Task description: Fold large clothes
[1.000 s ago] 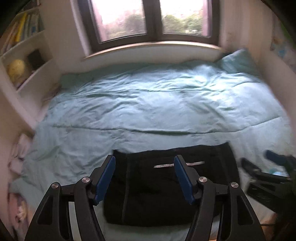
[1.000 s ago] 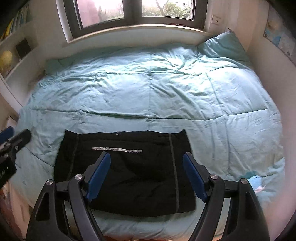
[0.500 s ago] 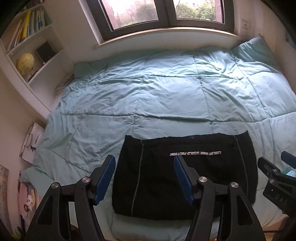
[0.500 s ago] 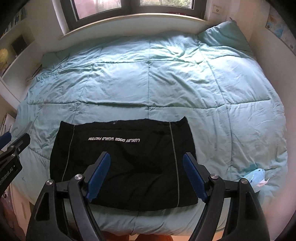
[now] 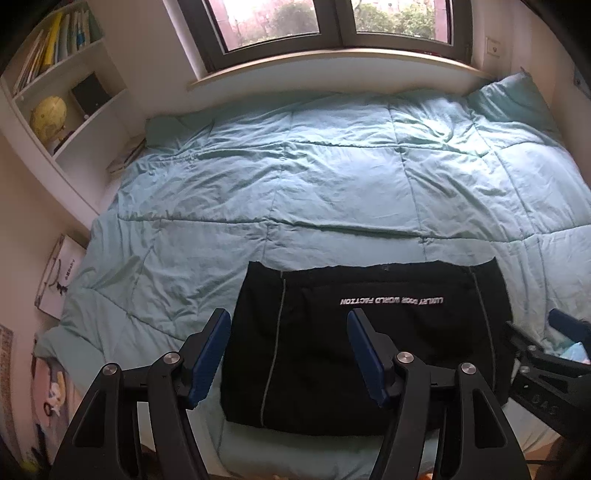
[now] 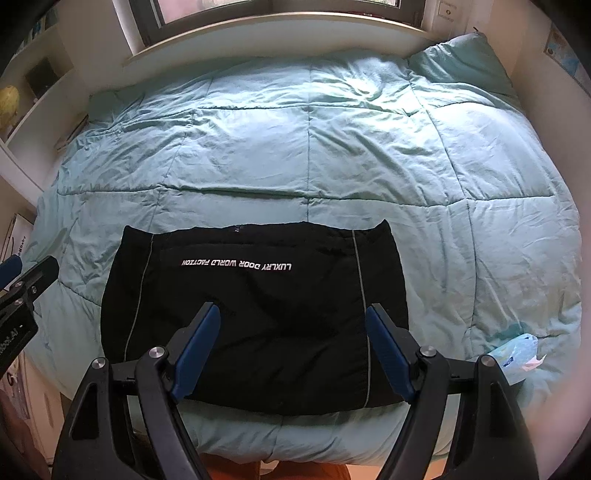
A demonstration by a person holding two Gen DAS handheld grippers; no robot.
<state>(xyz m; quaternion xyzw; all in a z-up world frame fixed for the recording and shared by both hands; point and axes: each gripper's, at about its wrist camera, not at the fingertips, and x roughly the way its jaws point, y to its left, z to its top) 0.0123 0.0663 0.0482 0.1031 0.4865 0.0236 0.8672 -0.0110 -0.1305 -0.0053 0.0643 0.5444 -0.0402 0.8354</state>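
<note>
Black fabric, a large garment already folded into a neat rectangle, lies flat on the near edge of a bed covered by a pale turquoise quilt. Compared with a second ago, both cameras have risen and pulled back, so the whole rectangle now shows where before it was partly cut off; the garment itself has not shifted. This suggests the folding is finished or nearly so and the tools are withdrawing. The left gripper hovers above the garment's left part with its blue-padded fingers spread wide apart, holding nothing. The right gripper hangs over the right part, its fingers likewise apart and empty. White lettering across the garment, upside down from this side, reads "LUXLRY DOOR WORLD FACTION". Thin pale piping runs down each side. On the right gripper's body, seen from the left camera, letters that look like "DAS" appear. A small light blue packet rests on the quilt, right of the garment. A bookshelf with a yellow globe stands at the left, under a window.
</note>
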